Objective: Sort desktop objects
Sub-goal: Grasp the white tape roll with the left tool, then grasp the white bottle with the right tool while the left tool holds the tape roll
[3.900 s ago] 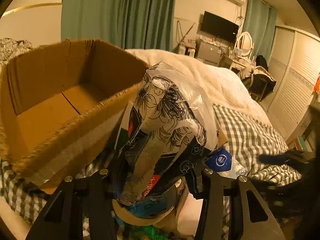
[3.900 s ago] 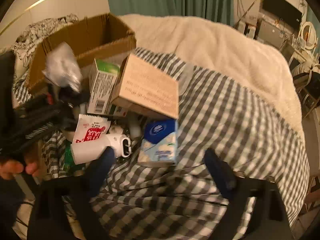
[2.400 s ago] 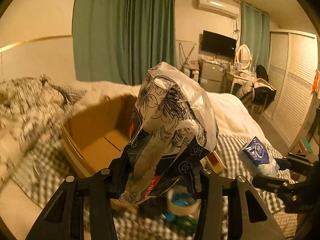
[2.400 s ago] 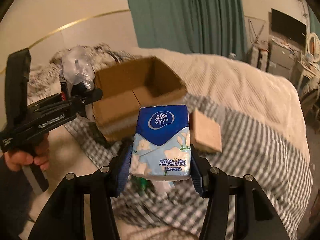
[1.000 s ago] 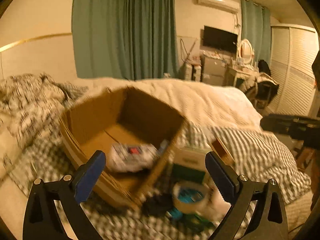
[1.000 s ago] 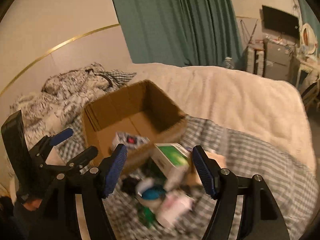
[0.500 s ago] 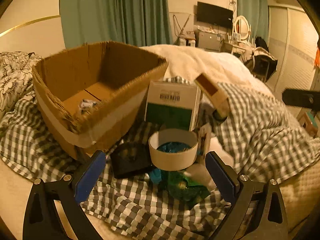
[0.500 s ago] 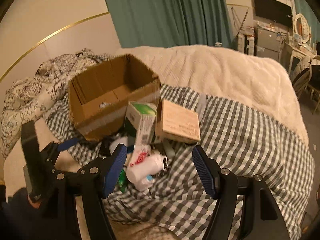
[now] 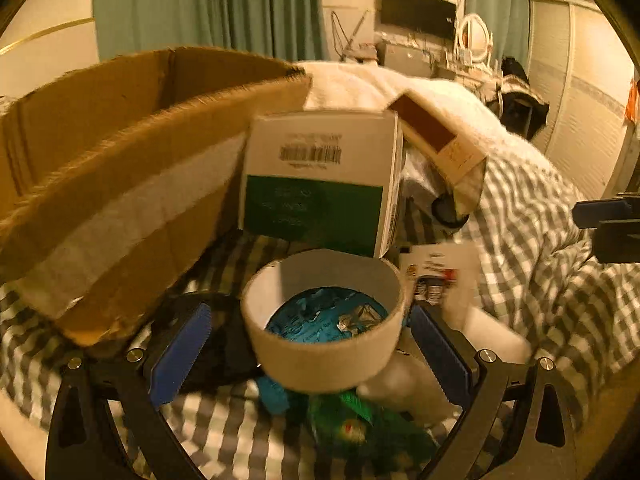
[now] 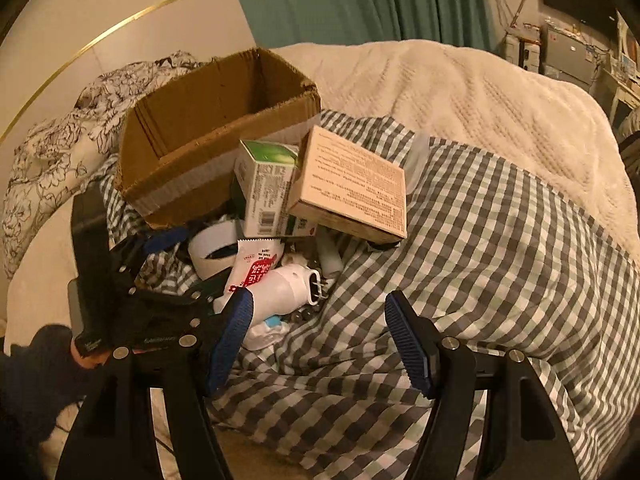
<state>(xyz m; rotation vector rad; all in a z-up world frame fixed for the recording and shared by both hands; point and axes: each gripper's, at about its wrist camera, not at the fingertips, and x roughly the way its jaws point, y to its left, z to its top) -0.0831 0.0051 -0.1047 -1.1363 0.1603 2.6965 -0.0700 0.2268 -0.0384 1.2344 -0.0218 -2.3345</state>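
Holds the left gripper [image 9: 308,350] spread wide just in front of the cardboard box [image 9: 120,152], down among the loose things heaped at the box's near wall. Brackets a roll of tape [image 9: 324,320] between the blue pads [image 9: 180,344] without pinching it: leaves a clear gap on the side nearer the box, and cannot tell from the blur whether the other pad touches the roll. Shows blue wrapping through the roll's hole and a green packet [image 9: 360,428] under its near edge, further out from the box.

Holds the right gripper [image 10: 320,336] spread as well, with nothing between its fingers, further out from the box than the left one and over the checked cloth [image 10: 500,260].

Finds the rest of the task's things piled against the box's front. Has a green-and-white carton [image 10: 268,188] standing upright, touching the box's taped wall. Has a flat tan box [image 10: 352,188] tilted against the carton's side, away from the cardboard box. Has a red-and-white sachet [image 10: 256,268] and a white bottle [image 10: 284,284] lying below the carton, a little out from the box, the sachet partly over the bottle. Has a black object [image 9: 224,344] beside the roll, close under the box's corner.

Stands the box open-topped on the checked cloth, with a cream blanket [image 10: 460,92] behind it. Hides the box's floor from both views.
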